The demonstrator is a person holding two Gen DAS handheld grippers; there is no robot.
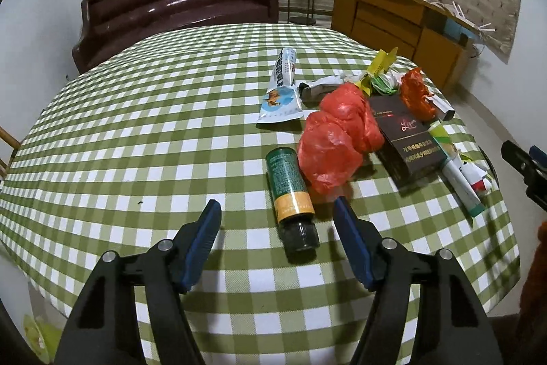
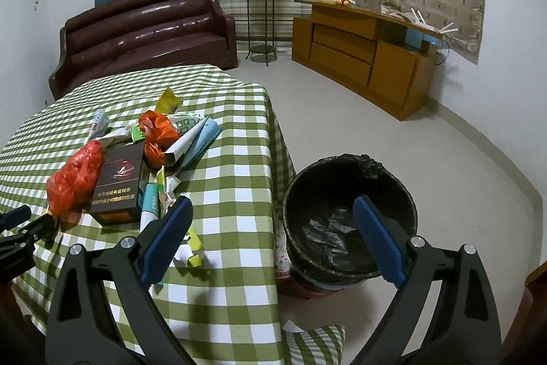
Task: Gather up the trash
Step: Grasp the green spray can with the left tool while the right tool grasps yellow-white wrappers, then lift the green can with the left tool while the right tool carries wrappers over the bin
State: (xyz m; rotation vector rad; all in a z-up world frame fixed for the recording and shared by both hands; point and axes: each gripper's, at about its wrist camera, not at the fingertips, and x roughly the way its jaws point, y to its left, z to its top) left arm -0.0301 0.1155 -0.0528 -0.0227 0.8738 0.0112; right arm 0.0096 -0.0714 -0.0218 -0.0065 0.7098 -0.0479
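Note:
A green bottle [image 1: 289,190] with an orange band and dark cap lies on the checked table [image 1: 136,125]. My left gripper [image 1: 277,204] stands open astride it, and the blue pads [image 1: 348,238] do not touch it. Just beyond lie a crumpled red plastic bag [image 1: 336,139], a dark carton [image 1: 407,139], a toothpaste tube [image 1: 282,84], an orange wrapper [image 1: 415,93] and paper scraps. My right gripper [image 2: 273,200] is open and holds nothing, hanging over the table's right edge. A bin with a black liner [image 2: 342,159] stands on the floor beside that edge.
A brown sofa [image 2: 143,26] sits behind the table. A plant stand [image 2: 261,5] and a wooden cabinet [image 2: 362,53] line the far wall. Pale floor [image 2: 444,159] spreads to the right of the bin.

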